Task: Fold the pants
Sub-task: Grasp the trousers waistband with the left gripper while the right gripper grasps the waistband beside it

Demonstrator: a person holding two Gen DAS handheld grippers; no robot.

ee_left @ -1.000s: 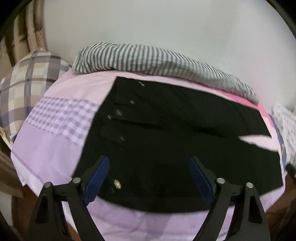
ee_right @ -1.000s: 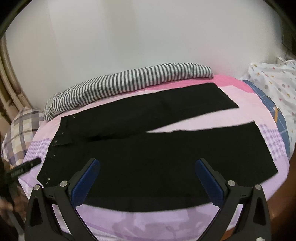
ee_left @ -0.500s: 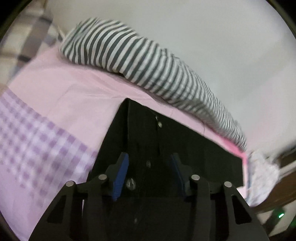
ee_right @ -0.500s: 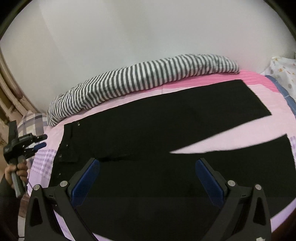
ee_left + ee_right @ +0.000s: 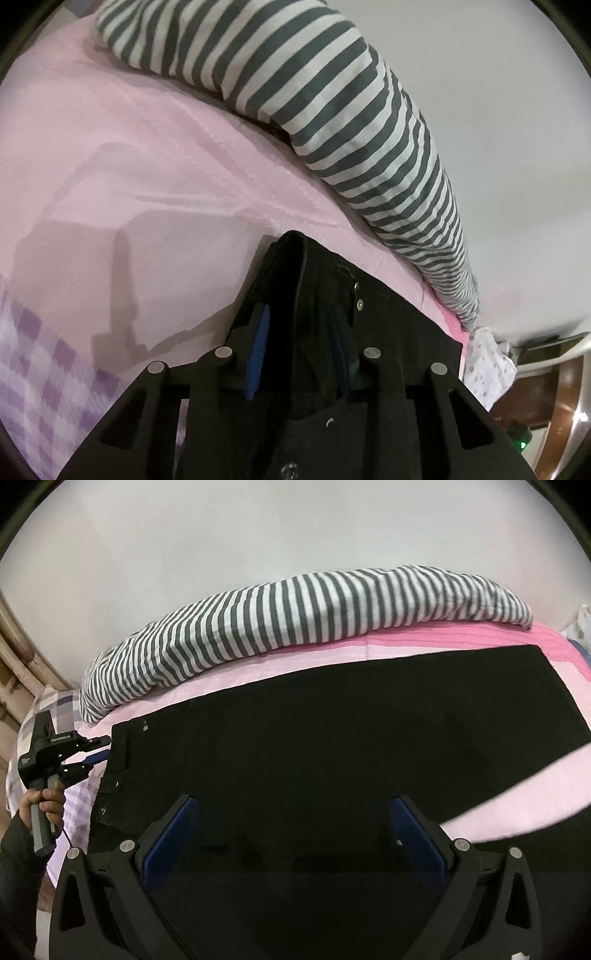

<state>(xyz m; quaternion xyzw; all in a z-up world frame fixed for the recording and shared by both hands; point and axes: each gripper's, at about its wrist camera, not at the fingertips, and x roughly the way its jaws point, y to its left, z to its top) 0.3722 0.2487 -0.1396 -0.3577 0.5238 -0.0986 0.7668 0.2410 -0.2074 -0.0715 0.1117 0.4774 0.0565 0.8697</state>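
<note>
Black pants (image 5: 332, 738) lie spread flat on the pink bed sheet (image 5: 517, 805), waistband to the left, legs to the right. My left gripper (image 5: 300, 308) is at the waistband's far corner (image 5: 295, 258). Its jaws are closing with the waistband between the blue pads, and the cloth stands up in a ridge there. In the right wrist view the left gripper (image 5: 98, 749) sits at the pants' left edge, held by a hand (image 5: 44, 801). My right gripper (image 5: 293, 801) hovers open above the middle of the pants, with nothing between its fingers.
A rolled grey-and-white striped blanket (image 5: 295, 609) runs along the wall behind the pants. A plaid pillow (image 5: 55, 701) lies at the far left and a dotted pillow (image 5: 484, 362) past the leg ends. Checked purple sheet (image 5: 44, 369) borders the waistband.
The left gripper swung in over the waistband's far corner, dropped lower and narrowed its jaws around it. The right gripper moved forward and down over the pants and stayed open.
</note>
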